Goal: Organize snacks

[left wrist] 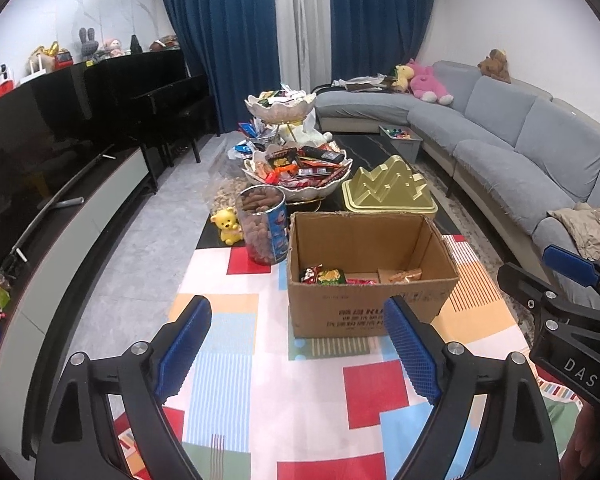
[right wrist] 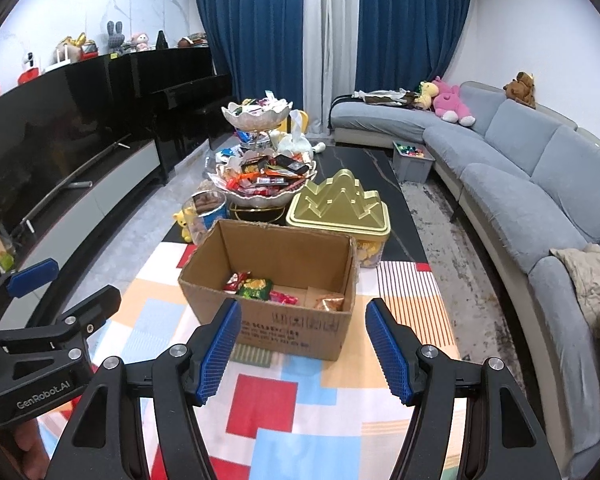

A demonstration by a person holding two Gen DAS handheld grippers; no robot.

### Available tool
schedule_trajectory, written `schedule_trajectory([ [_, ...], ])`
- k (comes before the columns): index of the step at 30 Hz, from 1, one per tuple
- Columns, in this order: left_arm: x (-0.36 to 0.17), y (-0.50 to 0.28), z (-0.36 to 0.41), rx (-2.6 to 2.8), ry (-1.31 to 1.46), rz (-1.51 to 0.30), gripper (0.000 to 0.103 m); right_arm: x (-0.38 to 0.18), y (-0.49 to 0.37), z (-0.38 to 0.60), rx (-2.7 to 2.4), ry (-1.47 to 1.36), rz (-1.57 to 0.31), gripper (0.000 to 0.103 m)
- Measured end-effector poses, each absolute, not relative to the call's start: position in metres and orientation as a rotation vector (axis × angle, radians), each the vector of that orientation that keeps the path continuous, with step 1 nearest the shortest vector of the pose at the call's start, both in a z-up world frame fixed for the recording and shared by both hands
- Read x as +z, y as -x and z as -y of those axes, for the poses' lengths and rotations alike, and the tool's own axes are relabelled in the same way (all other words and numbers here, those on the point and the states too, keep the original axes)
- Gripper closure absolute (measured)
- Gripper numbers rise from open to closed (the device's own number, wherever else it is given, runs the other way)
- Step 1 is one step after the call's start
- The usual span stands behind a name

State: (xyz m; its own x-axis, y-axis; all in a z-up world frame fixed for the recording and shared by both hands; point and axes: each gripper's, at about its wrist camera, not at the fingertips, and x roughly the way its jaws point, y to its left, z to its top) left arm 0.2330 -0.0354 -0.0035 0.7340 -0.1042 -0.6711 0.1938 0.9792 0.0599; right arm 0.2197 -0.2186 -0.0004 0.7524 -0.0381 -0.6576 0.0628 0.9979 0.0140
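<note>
An open cardboard box (left wrist: 364,312) (right wrist: 300,324) stands on a patchwork cloth and holds a few snack packets (left wrist: 324,275) (right wrist: 256,287). Behind it a two-tier white dish (left wrist: 300,176) (right wrist: 262,184) is heaped with wrapped snacks. My left gripper (left wrist: 296,344) is open and empty, in front of the box and left of it. My right gripper (right wrist: 304,348) is open and empty, just in front of the box. Each gripper shows at the edge of the other's view.
A clear tub of nuts (left wrist: 262,224), a yellow bear figure (left wrist: 229,226) and a gold mountain-shaped lid (left wrist: 388,190) (right wrist: 340,204) stand behind the box. A grey sofa (left wrist: 520,140) runs along the right, a black TV unit (left wrist: 60,184) along the left.
</note>
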Motion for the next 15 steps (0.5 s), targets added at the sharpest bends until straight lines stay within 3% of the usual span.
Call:
schedule_trajectory([
  [2, -0.005, -0.224, 0.032, -0.162, -0.124, -0.726, 0.012, -0.001, -0.211, 0.217, -0.052, -0.033, -0.707, 0.033],
  [3, -0.006, -0.22, 0.032, -0.161, -0.125, -0.726, 0.012, -0.001, -0.208, 0.217, -0.052, -0.032, -0.702, 0.021],
  [4, -0.006, -0.217, 0.031, -0.159, -0.126, -0.727, 0.012, -0.001, -0.203, 0.216, -0.054, -0.03, -0.691, 0.017],
  [15, -0.016, -0.173, 0.024, -0.144, -0.119, -0.722, 0.012, 0.001, -0.154, 0.208, -0.057, 0.009, -0.621, 0.017],
])
